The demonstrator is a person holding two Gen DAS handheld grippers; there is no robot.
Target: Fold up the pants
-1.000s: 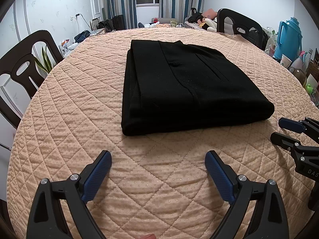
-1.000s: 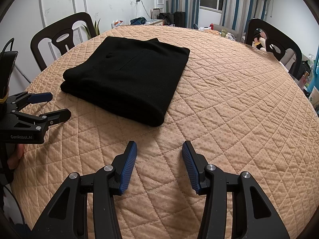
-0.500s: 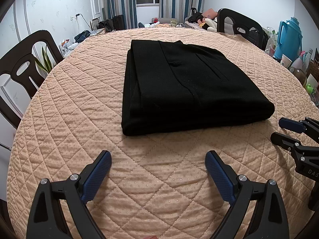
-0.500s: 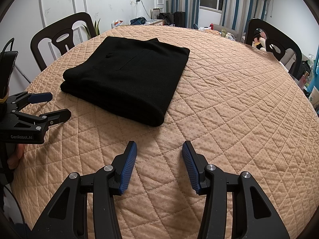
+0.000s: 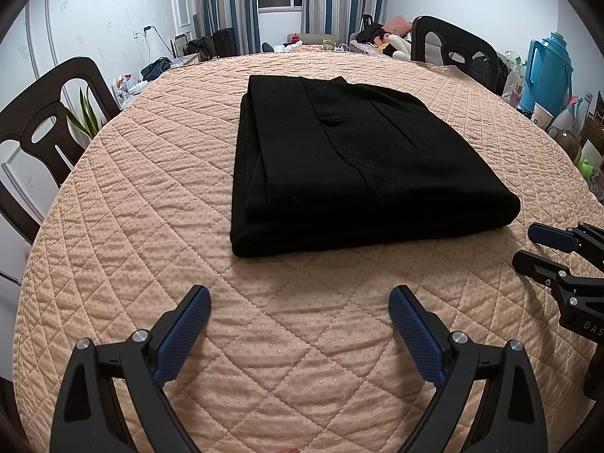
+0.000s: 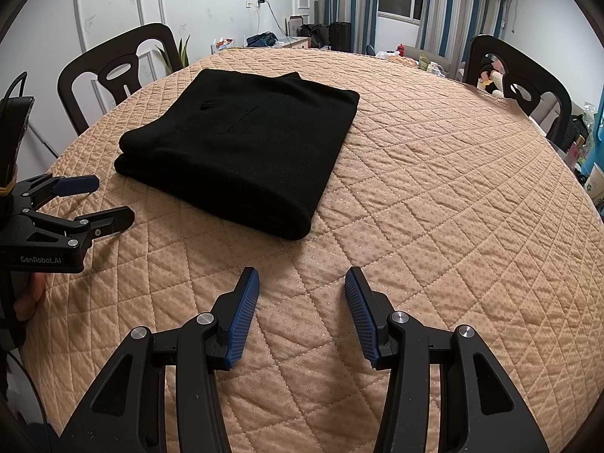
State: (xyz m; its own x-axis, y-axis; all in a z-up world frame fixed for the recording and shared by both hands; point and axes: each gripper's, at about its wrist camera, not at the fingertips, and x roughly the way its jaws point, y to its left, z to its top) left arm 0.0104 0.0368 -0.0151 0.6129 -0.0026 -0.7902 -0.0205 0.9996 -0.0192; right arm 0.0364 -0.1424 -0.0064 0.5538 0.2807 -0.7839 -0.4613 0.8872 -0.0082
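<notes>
We hold both grippers tilted down over the near table (image 5: 124,226). The left gripper (image 5: 300,309) has its fingers wide apart, empty; the right gripper (image 6: 302,290) likewise. The pants (image 5: 351,158) lie folded just beyond them, touching neither.

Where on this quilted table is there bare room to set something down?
Widest bare stretch: right of the folded black pants, toward the far chair. A narrower strip borders the pants' left edge. The near edge is crowded by the left gripper and right gripper.
</notes>
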